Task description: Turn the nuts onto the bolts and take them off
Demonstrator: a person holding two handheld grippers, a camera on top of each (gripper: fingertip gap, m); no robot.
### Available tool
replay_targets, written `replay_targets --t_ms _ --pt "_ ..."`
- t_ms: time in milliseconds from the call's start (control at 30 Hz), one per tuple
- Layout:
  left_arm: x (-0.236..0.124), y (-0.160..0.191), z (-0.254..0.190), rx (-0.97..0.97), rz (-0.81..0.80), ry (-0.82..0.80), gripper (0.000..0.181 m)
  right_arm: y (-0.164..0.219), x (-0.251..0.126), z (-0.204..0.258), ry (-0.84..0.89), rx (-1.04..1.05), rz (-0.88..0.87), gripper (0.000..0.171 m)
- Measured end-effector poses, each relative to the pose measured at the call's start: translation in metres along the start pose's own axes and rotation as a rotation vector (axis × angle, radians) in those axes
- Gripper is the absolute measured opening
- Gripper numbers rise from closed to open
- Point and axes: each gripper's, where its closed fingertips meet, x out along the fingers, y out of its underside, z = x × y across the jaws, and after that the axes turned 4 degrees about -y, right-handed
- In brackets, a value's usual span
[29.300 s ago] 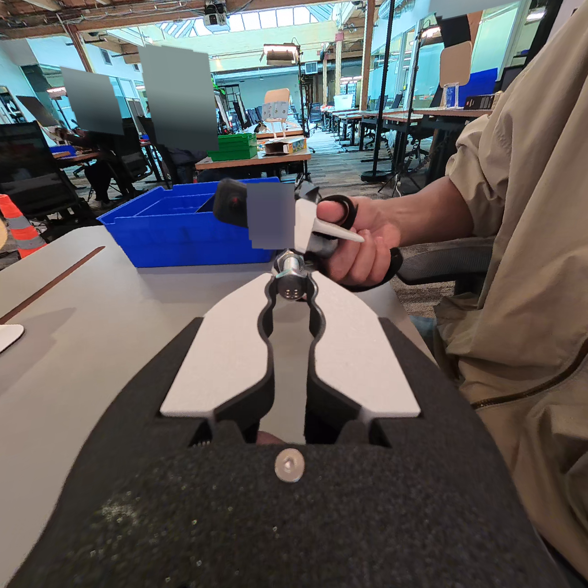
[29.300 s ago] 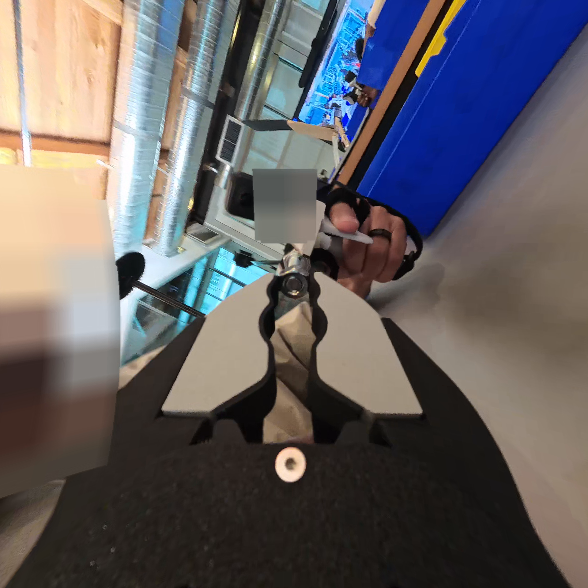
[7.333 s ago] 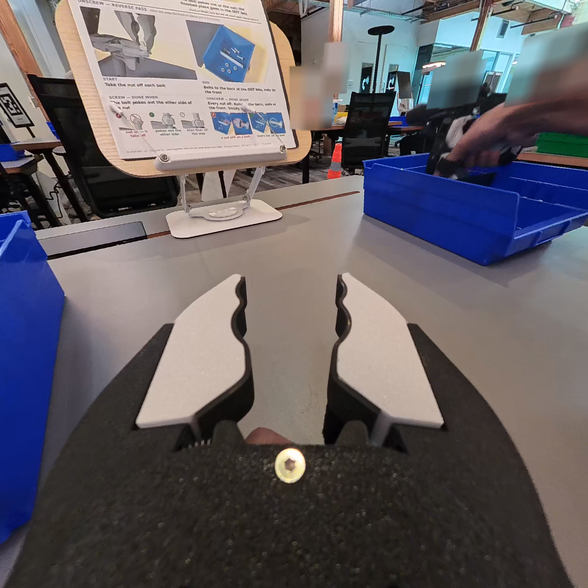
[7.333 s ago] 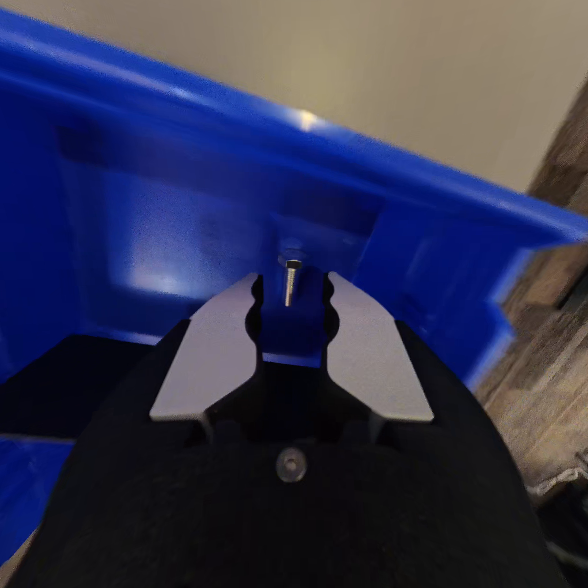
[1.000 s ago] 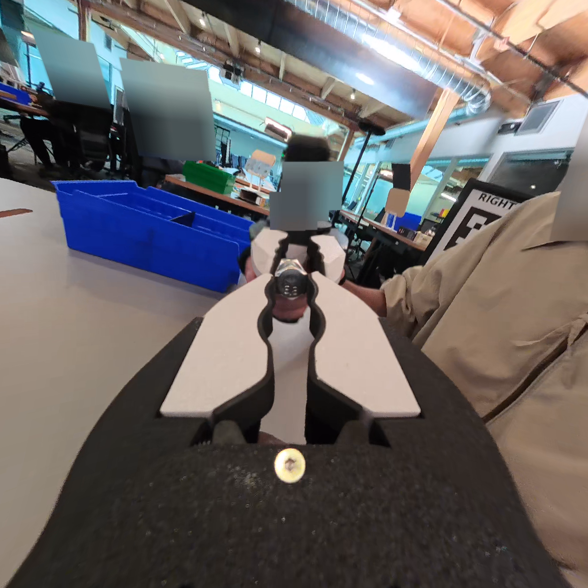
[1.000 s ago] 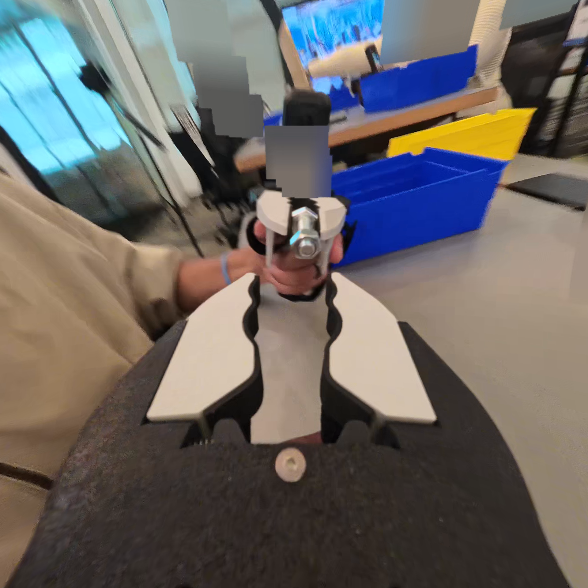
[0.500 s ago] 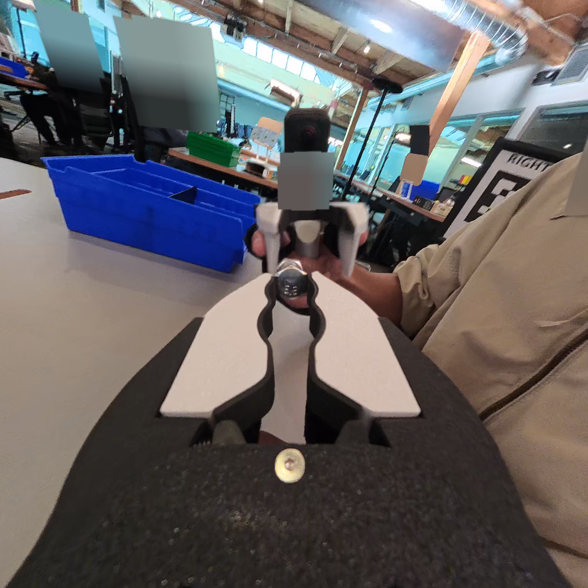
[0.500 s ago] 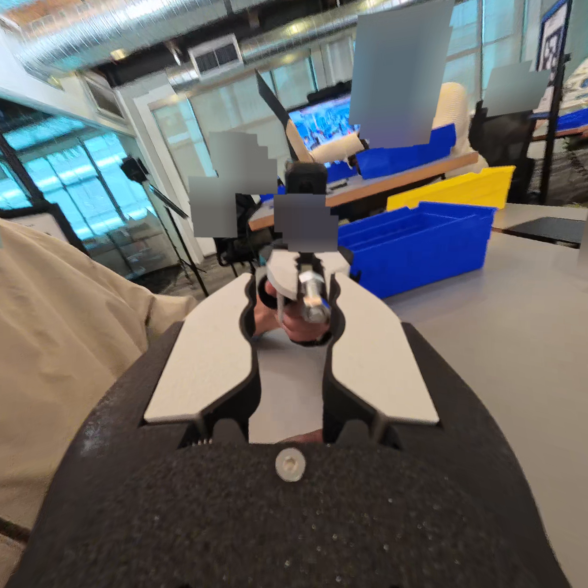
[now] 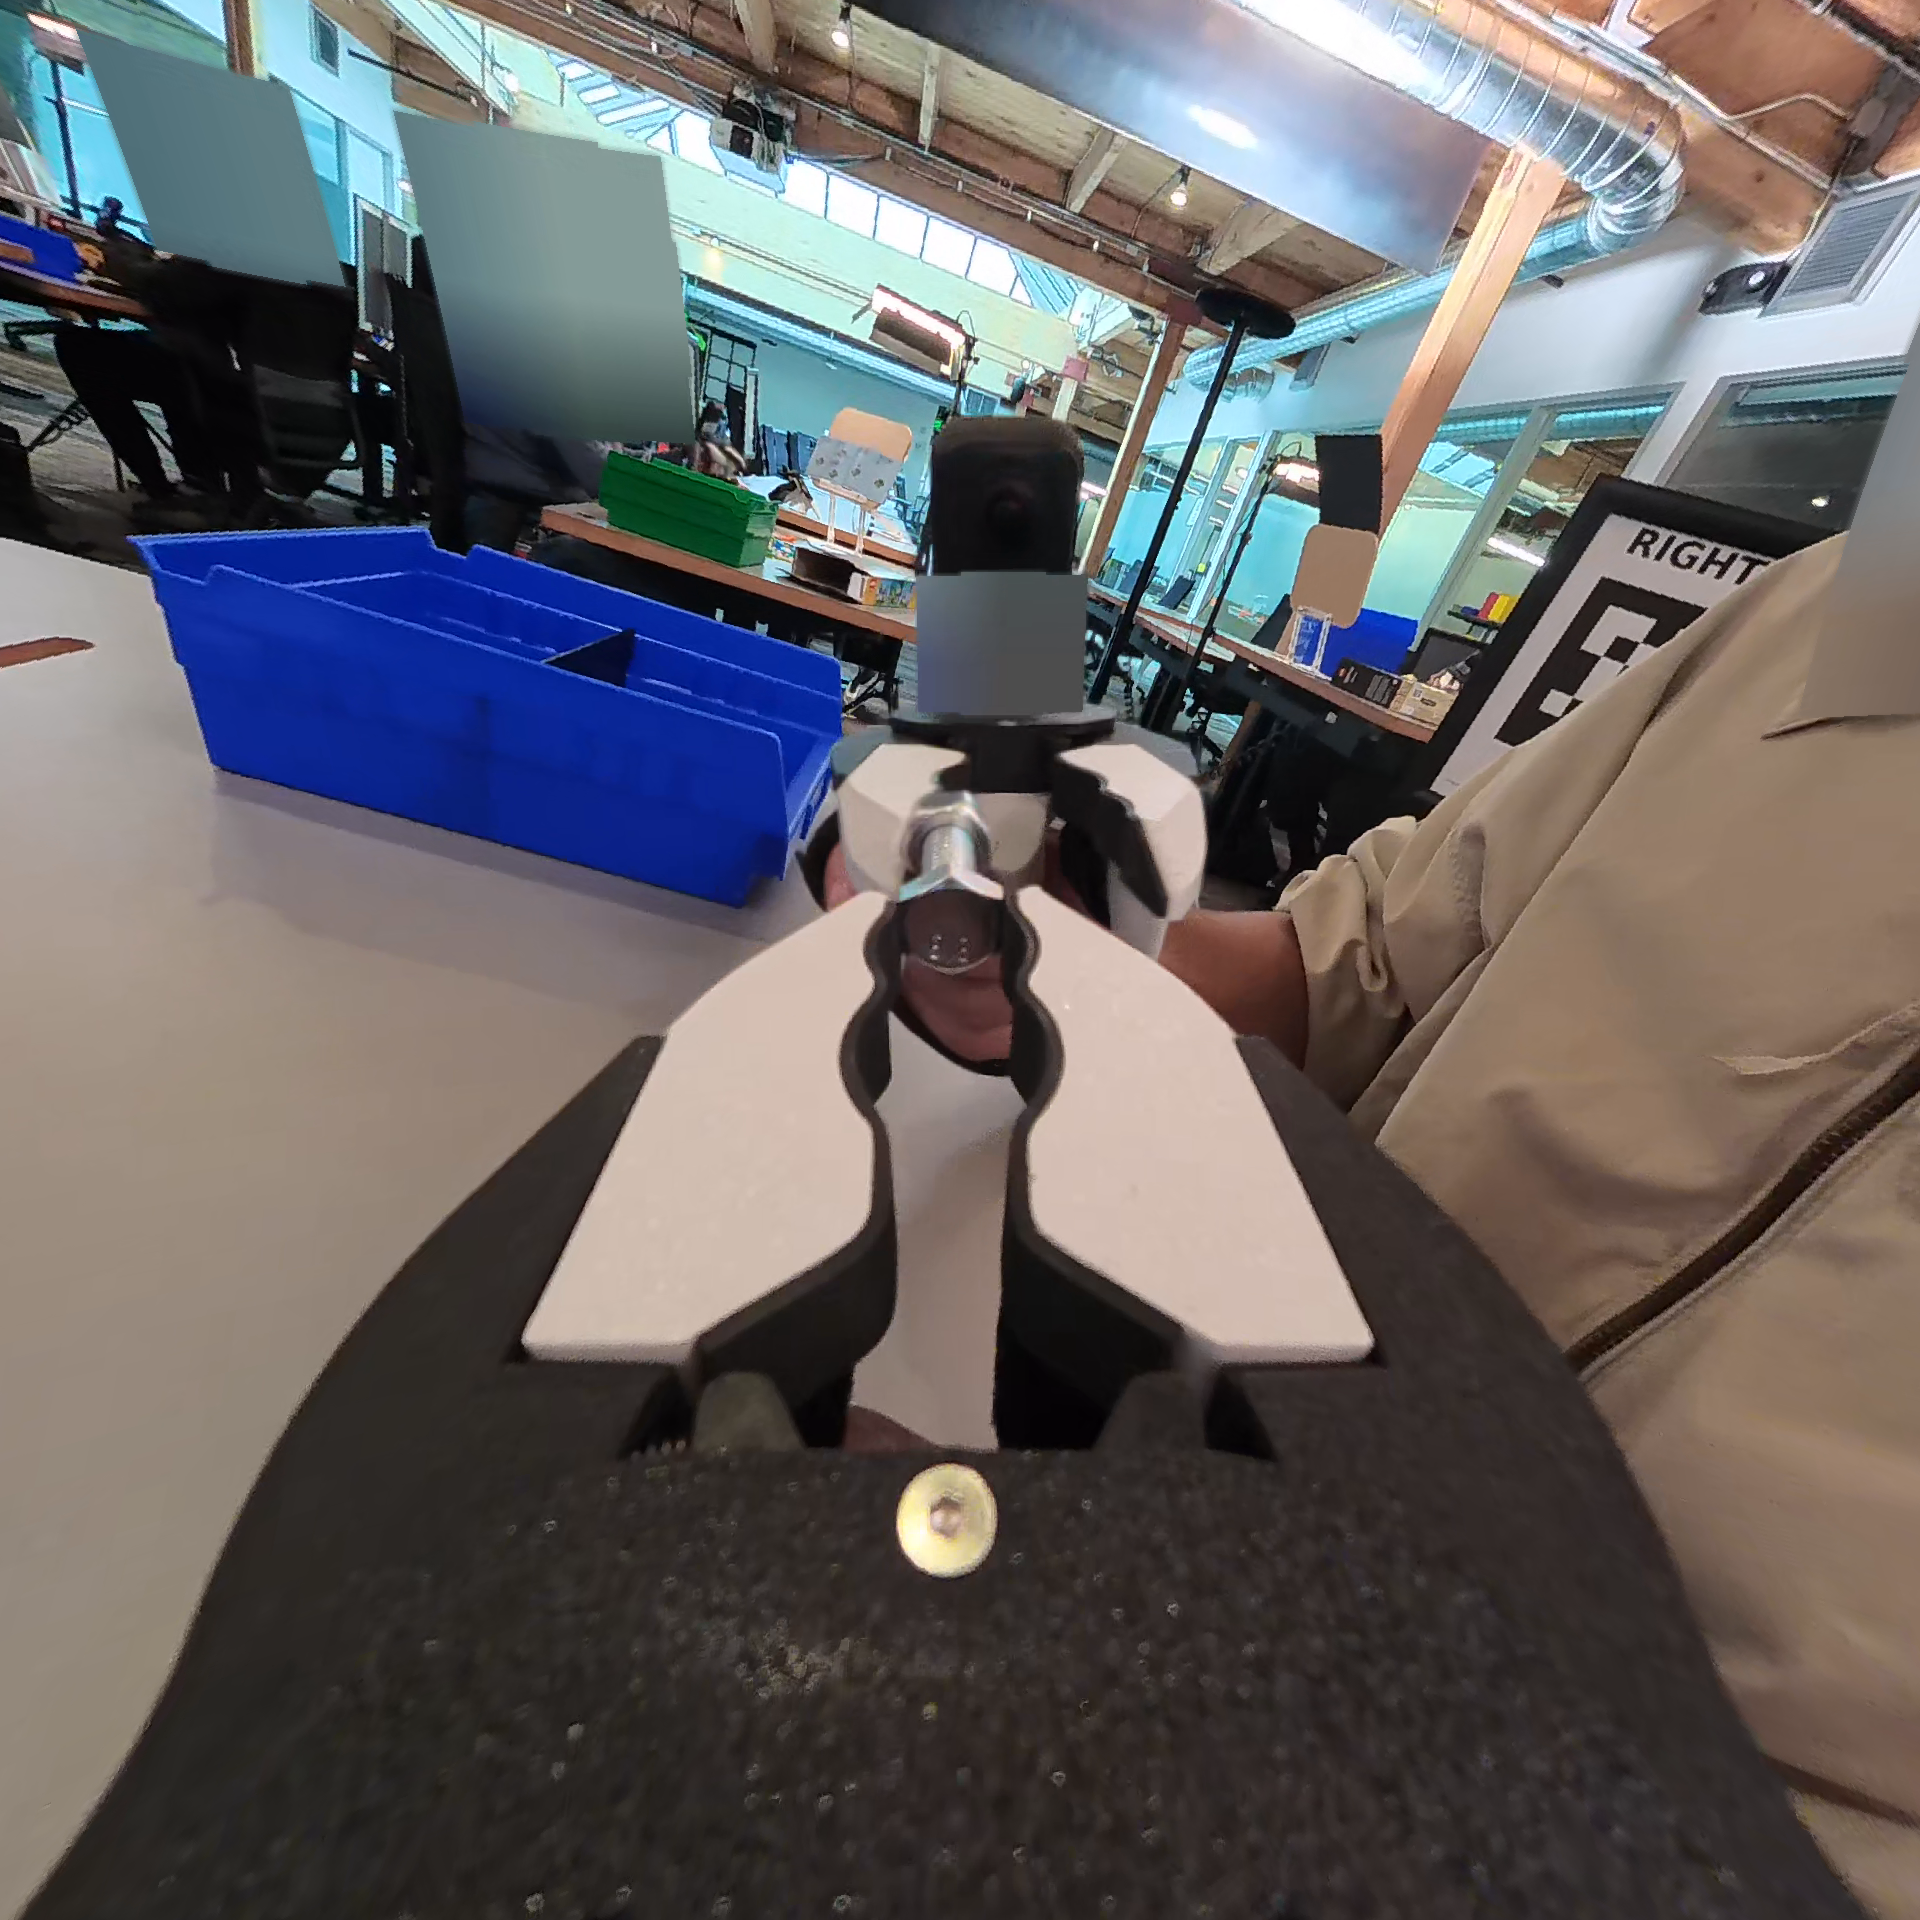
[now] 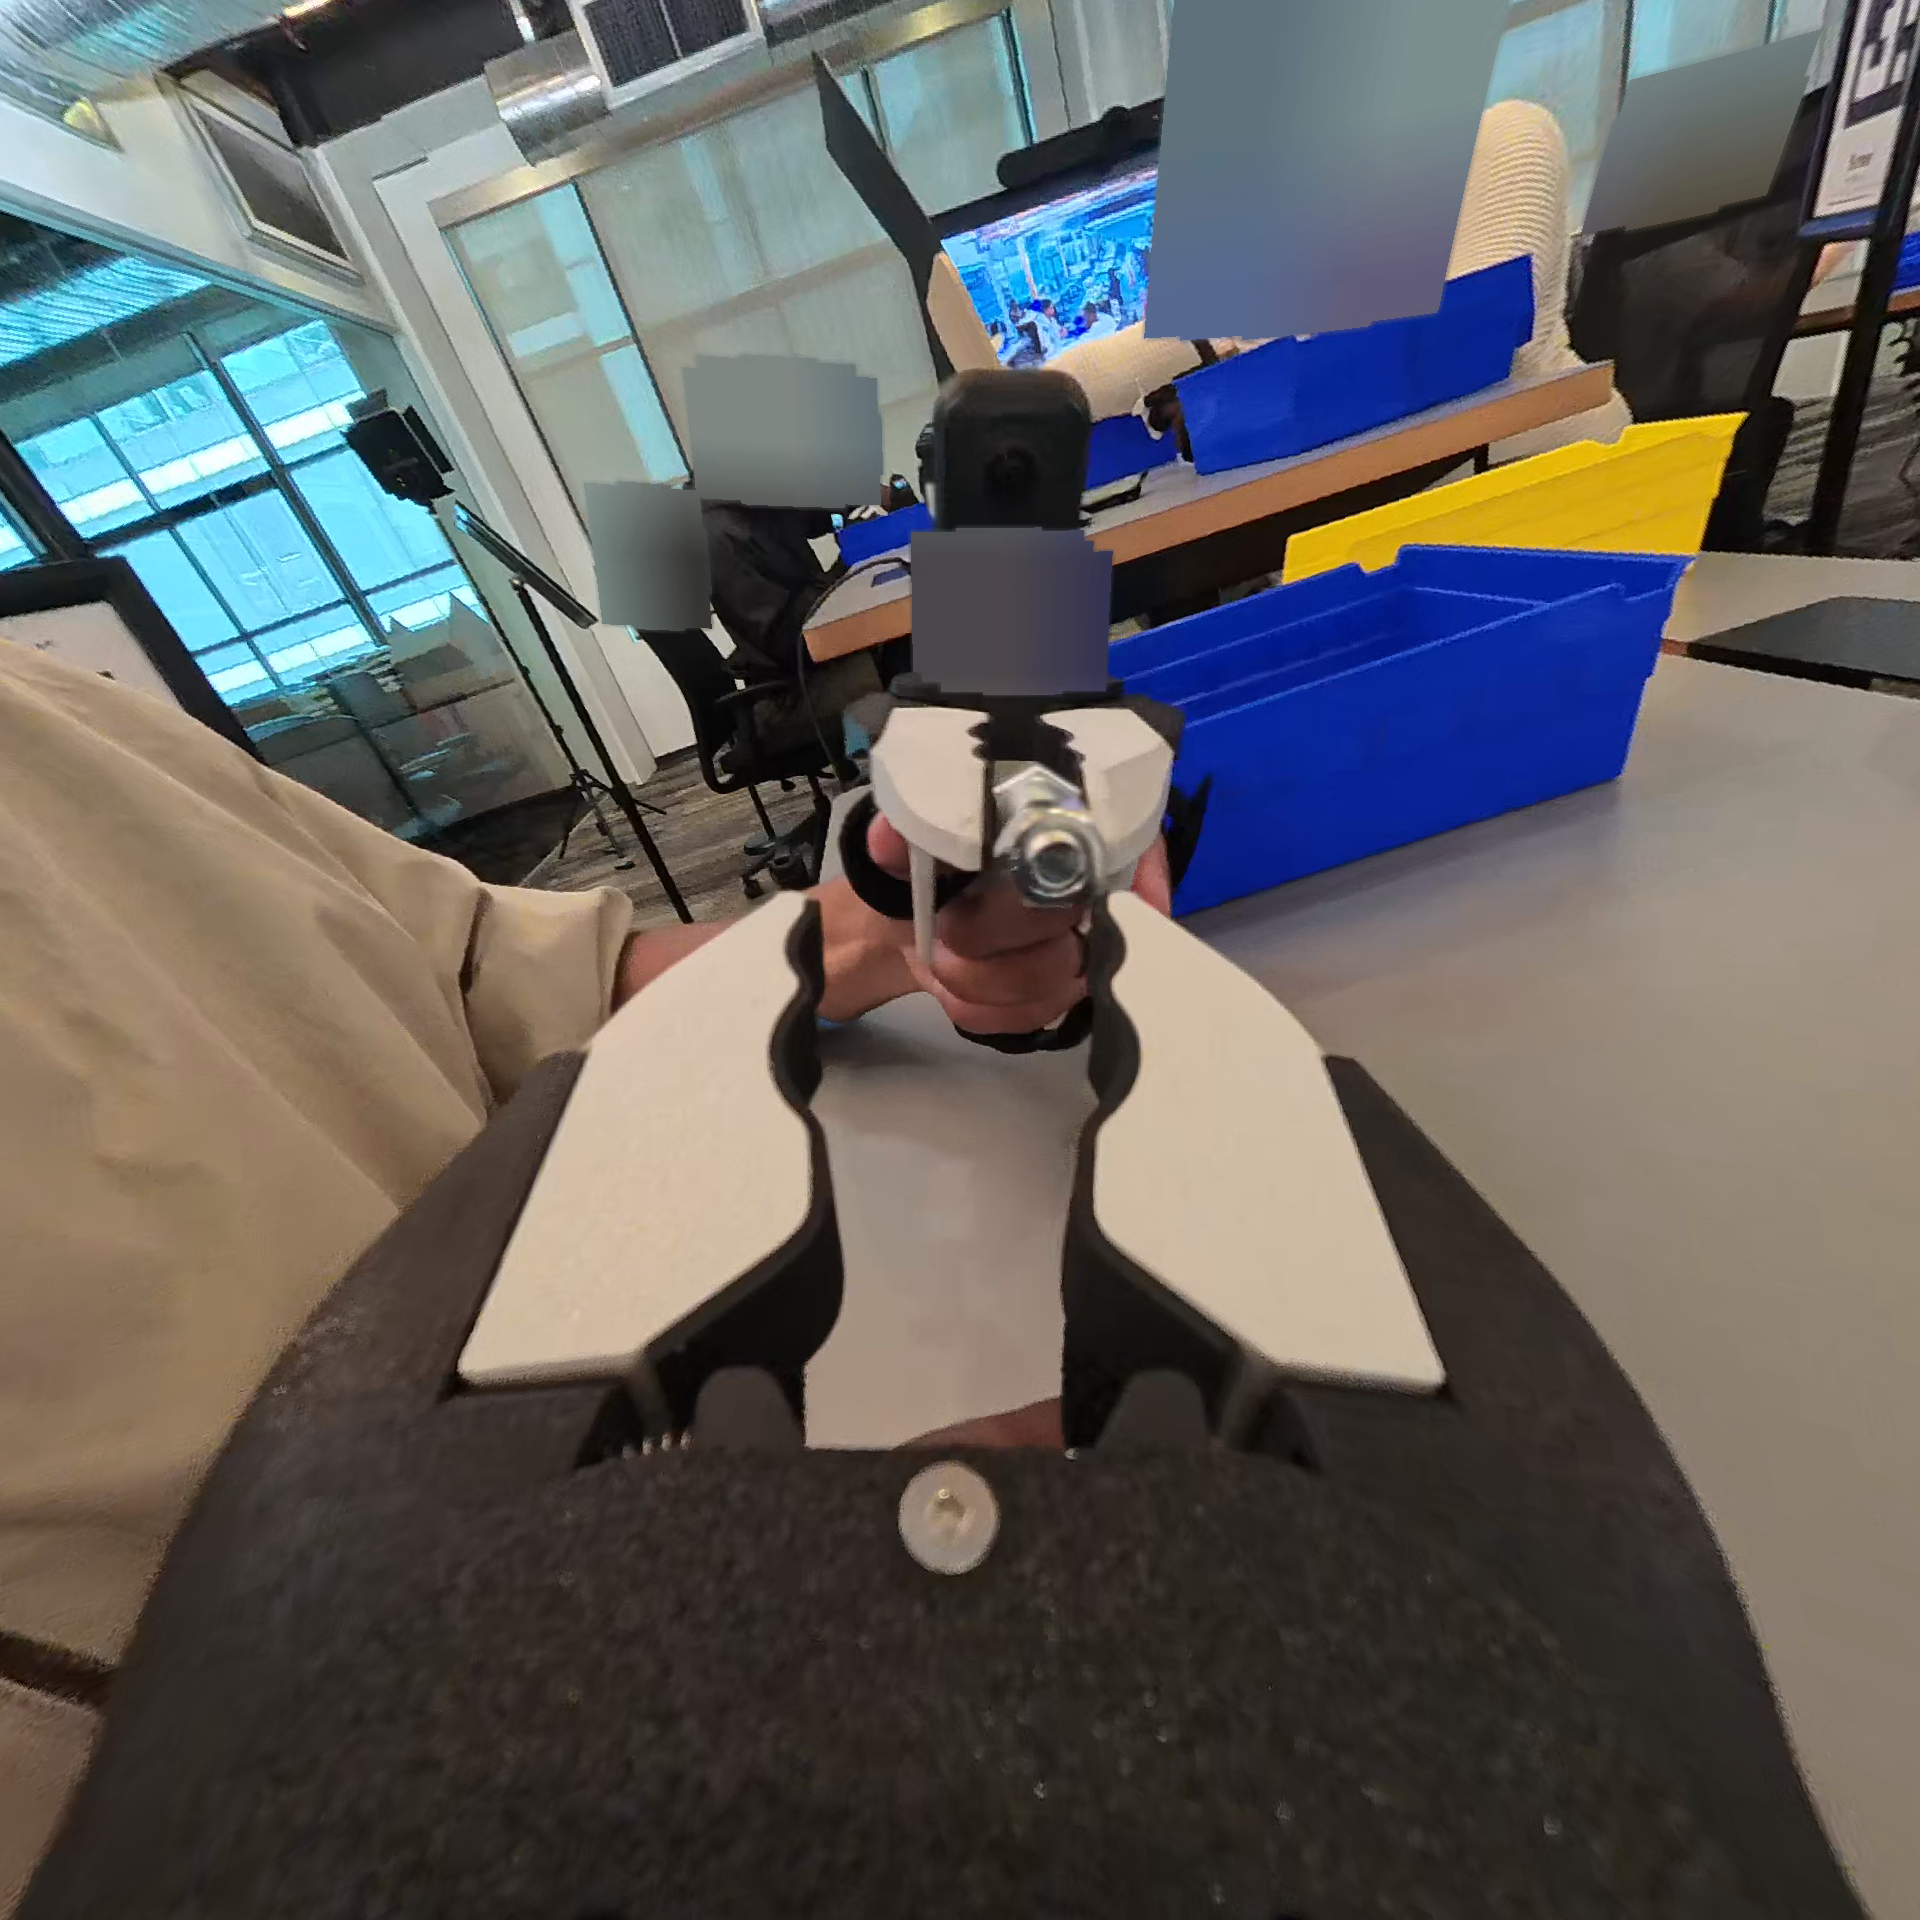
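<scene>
My left gripper [image 9: 951,925] is shut on the head of a steel bolt [image 9: 940,847] and holds it in the air above the grey table [image 9: 260,1039]. The shaft points away from me, with a nut [image 9: 940,805] on its far end. My right gripper [image 10: 951,935] is open and empty and faces the left one. In the right wrist view the bolt's nut end [image 10: 1051,862] sits just beyond my fingertips, near the right one, held by the left gripper [image 10: 1023,790]. The left wrist view shows the right gripper [image 9: 1018,821] open, its fingers on either side of the nut.
A blue bin [image 9: 488,727] stands on the table's far left in the left wrist view. Another blue bin [image 10: 1403,707] stands to the right in the right wrist view, with a yellow bin [image 10: 1507,520] behind it. The person's tan jacket [image 9: 1610,1039] is close beside both grippers. My left and right fingertips are right by each other.
Over the last second the right gripper has stayed open and drawn back slightly, so the nut now lies just past its tips and nearer the right one. The left gripper still holds the bolt.
</scene>
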Motion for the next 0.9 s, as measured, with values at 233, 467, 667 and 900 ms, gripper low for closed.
replay_targets --t_ms 233,467,667,900 --pt "0.004 0.009 -0.004 0.033 0.051 0.005 0.018 0.009 0.003 -0.002 -0.022 0.049 0.002 0.047" --pt "0.008 0.02 0.001 0.041 0.109 -0.022 0.018 -0.021 -0.013 0.006 0.013 -0.078 -0.034 0.042" --pt "0.004 0.011 -0.004 0.033 0.059 0.013 0.018 0.011 -0.007 0.0 0.005 -0.005 0.038 0.048" --pt "0.009 0.023 0.0 0.05 0.127 -0.018 0.018 -0.019 -0.011 0.011 0.002 -0.097 -0.022 0.045"
